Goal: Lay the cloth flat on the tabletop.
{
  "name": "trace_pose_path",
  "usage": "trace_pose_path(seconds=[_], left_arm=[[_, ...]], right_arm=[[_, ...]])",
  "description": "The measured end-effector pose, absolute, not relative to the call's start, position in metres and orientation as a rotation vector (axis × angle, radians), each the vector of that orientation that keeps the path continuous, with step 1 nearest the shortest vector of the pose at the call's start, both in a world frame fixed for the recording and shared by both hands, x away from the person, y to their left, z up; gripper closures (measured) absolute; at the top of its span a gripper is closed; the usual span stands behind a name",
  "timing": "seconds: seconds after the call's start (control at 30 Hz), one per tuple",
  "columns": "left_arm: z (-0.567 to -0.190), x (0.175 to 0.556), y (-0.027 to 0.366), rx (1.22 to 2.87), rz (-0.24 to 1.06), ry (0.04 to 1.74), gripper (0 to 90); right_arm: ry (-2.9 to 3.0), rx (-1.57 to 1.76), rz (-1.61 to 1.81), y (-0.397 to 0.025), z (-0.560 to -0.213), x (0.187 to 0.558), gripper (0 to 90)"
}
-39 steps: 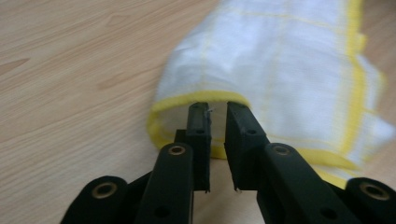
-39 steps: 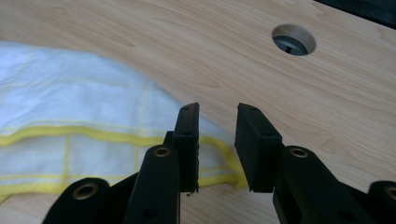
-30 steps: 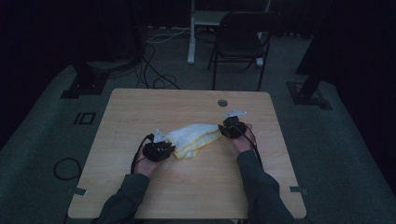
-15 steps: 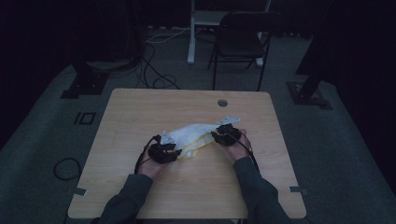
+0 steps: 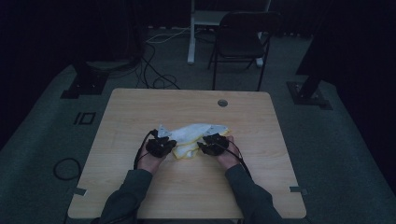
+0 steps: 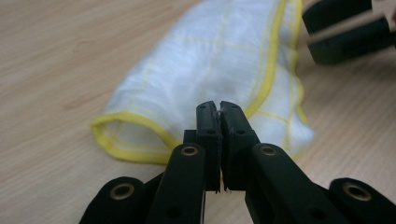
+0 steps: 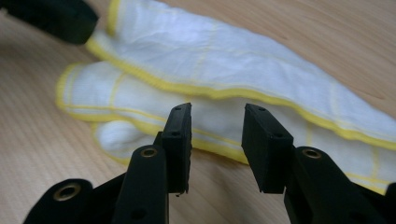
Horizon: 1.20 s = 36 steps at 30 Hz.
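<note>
Dim carpeted floor surrounds the wooden table [image 5: 140,112]. A bunched white cloth with yellow edging [image 5: 194,135] is laid near the table's middle. At the cloth's 8 o'clock, the left gripper [image 6: 218,108] is pressed together, empty; at 4 o'clock, the right gripper [image 7: 217,122] is held apart.

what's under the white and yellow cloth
The cloth lies folded over itself on the bare wooden table; whatever its layers cover is hidden.
</note>
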<state>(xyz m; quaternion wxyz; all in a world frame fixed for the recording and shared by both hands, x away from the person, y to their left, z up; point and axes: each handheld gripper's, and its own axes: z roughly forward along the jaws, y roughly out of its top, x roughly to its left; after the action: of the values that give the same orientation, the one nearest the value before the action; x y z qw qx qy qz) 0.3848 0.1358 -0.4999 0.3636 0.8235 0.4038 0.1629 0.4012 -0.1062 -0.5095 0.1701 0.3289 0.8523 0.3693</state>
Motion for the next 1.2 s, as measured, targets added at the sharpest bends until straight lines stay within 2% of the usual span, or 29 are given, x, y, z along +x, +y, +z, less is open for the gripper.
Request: trace_pose_path(seconds=[0.57, 0.6, 0.63, 0.67, 0.7, 0.73, 0.8, 1.1, 1.2], left_arm=[[-0.482, 0.421, 0.139, 2.032, 0.474, 1.092, 88.2], [-0.481, 0.427, 0.141, 2.015, 0.475, 1.108, 88.3], [-0.481, 0.427, 0.141, 2.015, 0.475, 1.108, 88.2], [-0.480, 0.434, 0.143, 2.002, 0.478, 1.126, 88.3], [-0.480, 0.434, 0.143, 2.002, 0.478, 1.126, 88.3], [-0.480, 0.440, 0.146, 1.985, 0.477, 1.148, 88.3], [-0.479, 0.445, 0.149, 1.967, 0.479, 1.172, 88.4], [-0.479, 0.463, 0.164, 1.906, 0.468, 1.262, 88.4], [-0.481, 0.466, 0.166, 1.900, 0.466, 1.283, 88.4]], right_arm=[[2.504, 0.845, 1.056, -0.085, -0.519, 0.395, 59.9], [2.519, 0.847, 1.045, -0.084, -0.521, 0.395, 66.7], [2.519, 0.847, 1.045, -0.084, -0.521, 0.395, 66.7], [2.523, 0.825, 1.035, -0.083, -0.522, 0.394, 77.0], [2.523, 0.825, 1.035, -0.083, -0.522, 0.394, 77.0], [2.523, 0.810, 1.013, -0.083, -0.522, 0.392, 87.2], [2.518, 0.802, 1.007, -0.084, -0.522, 0.392, 90.0], [2.495, 0.800, 1.022, -0.096, -0.516, 0.390, 90.0], [2.501, 0.801, 1.063, -0.091, -0.516, 0.391, 63.9]])
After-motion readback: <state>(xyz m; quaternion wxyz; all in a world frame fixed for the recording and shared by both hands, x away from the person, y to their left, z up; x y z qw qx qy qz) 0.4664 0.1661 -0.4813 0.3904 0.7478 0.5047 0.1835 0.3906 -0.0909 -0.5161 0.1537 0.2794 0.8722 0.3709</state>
